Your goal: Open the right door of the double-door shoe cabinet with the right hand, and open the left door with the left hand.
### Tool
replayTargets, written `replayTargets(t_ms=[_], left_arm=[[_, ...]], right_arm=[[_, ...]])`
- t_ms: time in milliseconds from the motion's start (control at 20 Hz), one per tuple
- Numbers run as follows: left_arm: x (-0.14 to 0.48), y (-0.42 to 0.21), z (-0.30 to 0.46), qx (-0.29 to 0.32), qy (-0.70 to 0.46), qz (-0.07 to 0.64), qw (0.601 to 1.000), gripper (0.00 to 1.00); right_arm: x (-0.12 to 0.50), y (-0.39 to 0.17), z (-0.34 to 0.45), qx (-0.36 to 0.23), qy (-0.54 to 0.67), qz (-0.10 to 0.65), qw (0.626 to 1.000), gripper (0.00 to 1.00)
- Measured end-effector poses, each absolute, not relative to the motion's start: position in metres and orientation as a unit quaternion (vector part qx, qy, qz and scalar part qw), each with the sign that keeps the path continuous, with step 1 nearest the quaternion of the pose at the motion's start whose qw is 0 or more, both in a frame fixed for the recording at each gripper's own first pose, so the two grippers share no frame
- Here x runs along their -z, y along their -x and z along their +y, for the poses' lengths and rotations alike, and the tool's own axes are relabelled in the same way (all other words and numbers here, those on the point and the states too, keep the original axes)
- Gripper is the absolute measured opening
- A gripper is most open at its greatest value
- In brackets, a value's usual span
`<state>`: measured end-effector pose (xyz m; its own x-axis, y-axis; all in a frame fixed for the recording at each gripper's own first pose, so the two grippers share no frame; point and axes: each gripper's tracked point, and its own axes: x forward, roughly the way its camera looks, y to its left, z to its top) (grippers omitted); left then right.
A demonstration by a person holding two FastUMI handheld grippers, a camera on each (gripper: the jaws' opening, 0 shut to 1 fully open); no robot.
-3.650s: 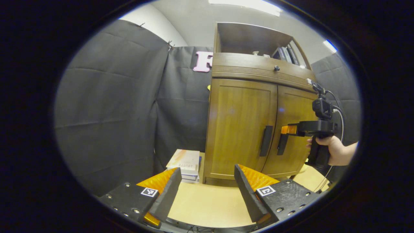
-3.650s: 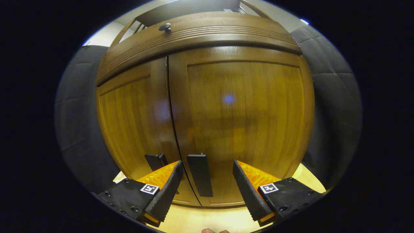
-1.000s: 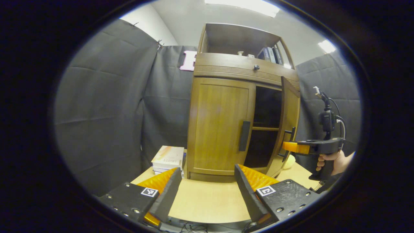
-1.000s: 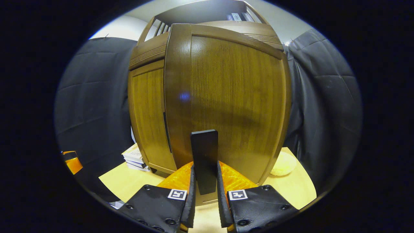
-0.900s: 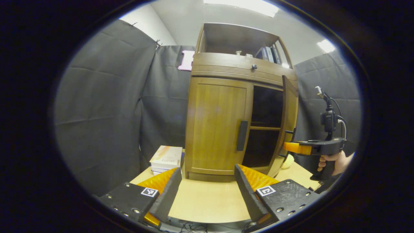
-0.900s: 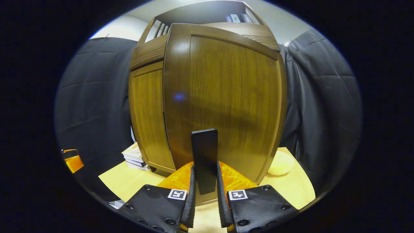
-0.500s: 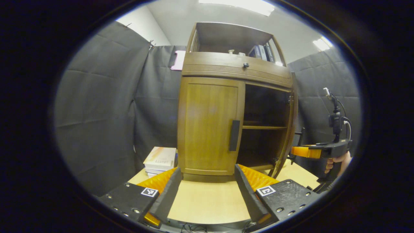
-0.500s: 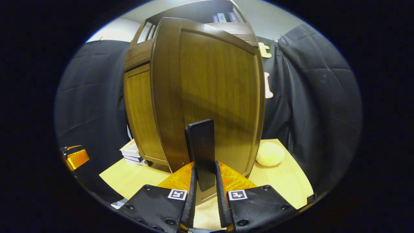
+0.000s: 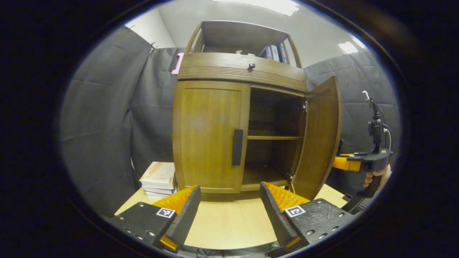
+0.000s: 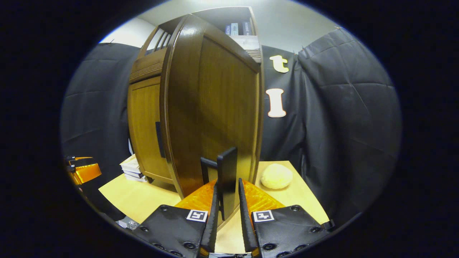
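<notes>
A: Right door [image 9: 319, 139] has swung wide, well past where it stood a second ago, shelves showing! Right gripper [image 10: 226, 211] stays clamped on its handle [image 10: 226, 179].

B: Half done, I'd say. Left door [image 9: 209, 138] still closed on the cabinet [image 9: 240, 70]; left gripper [image 9: 229, 209] hangs back, fingers apart, holding nothing.

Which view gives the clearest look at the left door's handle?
The left gripper view: the left door handle faces the camera whole, a dark vertical bar on the shut left door. In the right gripper view the handle shows as a thin dark sliver, seen edge-on beside the open right door.
</notes>
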<state>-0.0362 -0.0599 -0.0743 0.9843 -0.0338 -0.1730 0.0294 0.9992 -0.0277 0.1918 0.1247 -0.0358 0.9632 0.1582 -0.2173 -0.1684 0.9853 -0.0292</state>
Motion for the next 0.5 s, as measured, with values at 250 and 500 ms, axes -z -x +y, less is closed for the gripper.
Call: replayTargets(t_ms=[250, 500], left_arm=[[0.068, 0.019, -0.090, 0.046, 0.009, 0.083, 0.995, 0.95], [0.070, 0.004, -0.109, 0.069, 0.004, 0.084, 0.994, 0.95]], right_arm=[[0.037, -0.191, 0.104, -0.044, -0.005, 0.105, 0.993, 0.02], [0.035, -0.194, 0.102, -0.079, -0.004, 0.098, 0.992, 0.11]])
